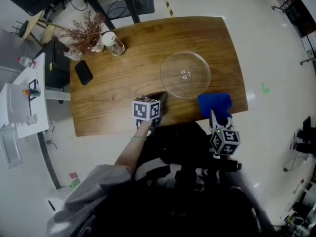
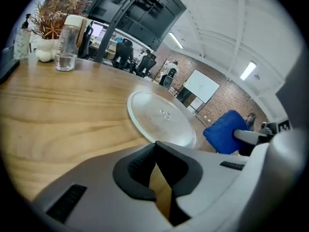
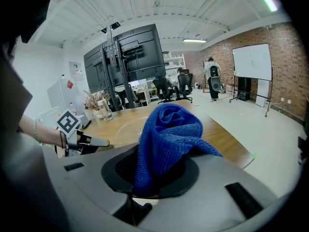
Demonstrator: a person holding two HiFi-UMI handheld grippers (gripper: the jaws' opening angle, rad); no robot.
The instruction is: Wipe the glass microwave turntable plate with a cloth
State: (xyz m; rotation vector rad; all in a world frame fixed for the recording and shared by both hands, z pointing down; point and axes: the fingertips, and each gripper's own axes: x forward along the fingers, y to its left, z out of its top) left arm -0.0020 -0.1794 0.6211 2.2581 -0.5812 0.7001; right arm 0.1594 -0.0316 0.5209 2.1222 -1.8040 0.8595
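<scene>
Tabletop [image 1: 128,58] of brown wood is spanning the upper middle of the head view. On its right half the clear glass turntable plate [image 1: 185,75] is lying flat, with neither gripper touching it. The blue cloth [image 1: 214,104] is hanging bunched just beside the plate's lower right rim, over the table's near edge, and the right gripper [image 1: 213,116] is clamping it between its jaws. The left gripper [image 1: 161,99], its jaws pressed together on nothing, is hovering at the plate's lower left. Toward the upper left, a black phone [image 1: 83,72] is lying near a lidded glass jar [image 1: 115,44].
</scene>
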